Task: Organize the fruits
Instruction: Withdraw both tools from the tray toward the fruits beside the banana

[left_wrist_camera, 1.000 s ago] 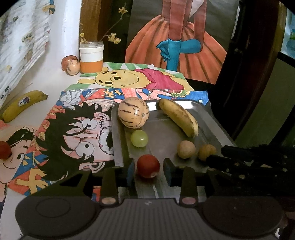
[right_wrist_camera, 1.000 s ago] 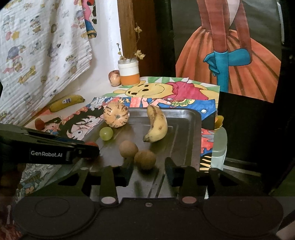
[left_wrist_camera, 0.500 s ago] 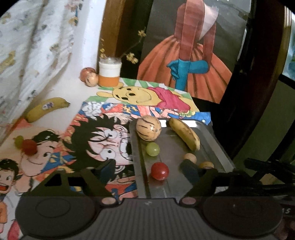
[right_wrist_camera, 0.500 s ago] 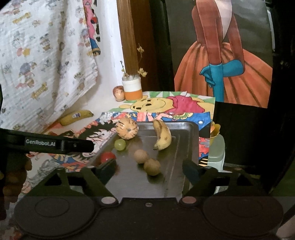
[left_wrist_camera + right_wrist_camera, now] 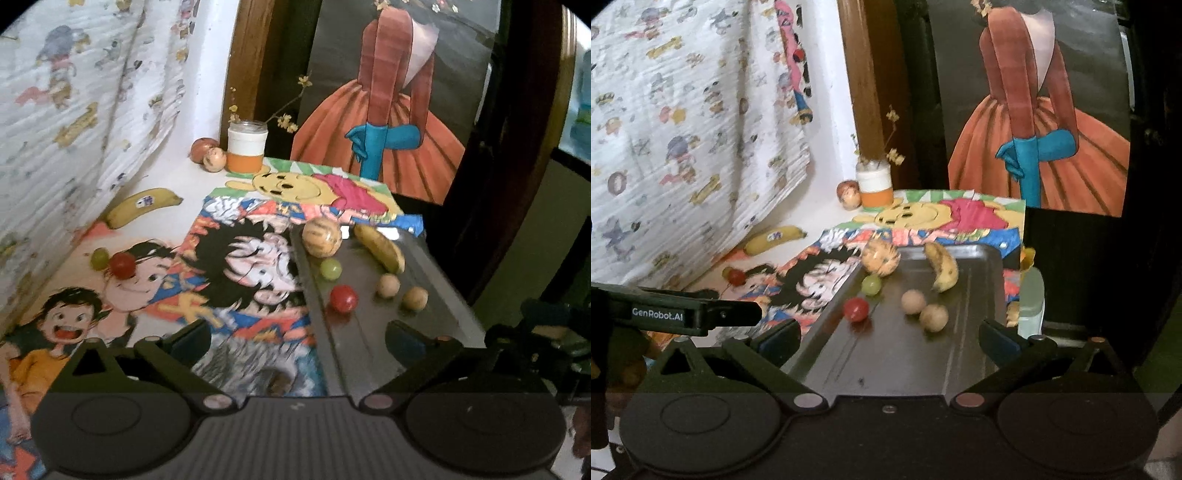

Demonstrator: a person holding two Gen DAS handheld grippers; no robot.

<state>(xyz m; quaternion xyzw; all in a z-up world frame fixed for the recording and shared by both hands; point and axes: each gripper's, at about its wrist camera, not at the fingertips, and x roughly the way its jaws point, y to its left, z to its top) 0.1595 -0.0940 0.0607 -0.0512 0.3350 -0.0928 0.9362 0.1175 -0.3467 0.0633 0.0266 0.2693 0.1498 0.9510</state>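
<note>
A metal tray [image 5: 373, 347] [image 5: 908, 354] holds a striped melon [image 5: 320, 236], a banana [image 5: 380, 246], a green grape [image 5: 330, 268], a red tomato [image 5: 343, 298] [image 5: 856, 309] and two tan round fruits [image 5: 388, 285]. Left of the tray, on the cartoon mat, lie a second tomato [image 5: 122, 264], a grape [image 5: 99, 257] and a yellow banana [image 5: 142, 206]. My left gripper [image 5: 297, 338] is open and empty, held back above the tray's near left edge. My right gripper [image 5: 890, 338] is open and empty above the tray's near end. The left gripper also shows in the right wrist view [image 5: 713, 314].
A white and orange jar [image 5: 246, 150] with twigs stands at the back beside two round fruits [image 5: 208, 155]. A patterned cloth [image 5: 74, 110] hangs along the left wall. A painted poster [image 5: 388, 122] stands behind the table. The table ends just right of the tray.
The left gripper let go of the red tomato on the tray, opened wide and drew back and up. The right gripper also opened and pulled back.
</note>
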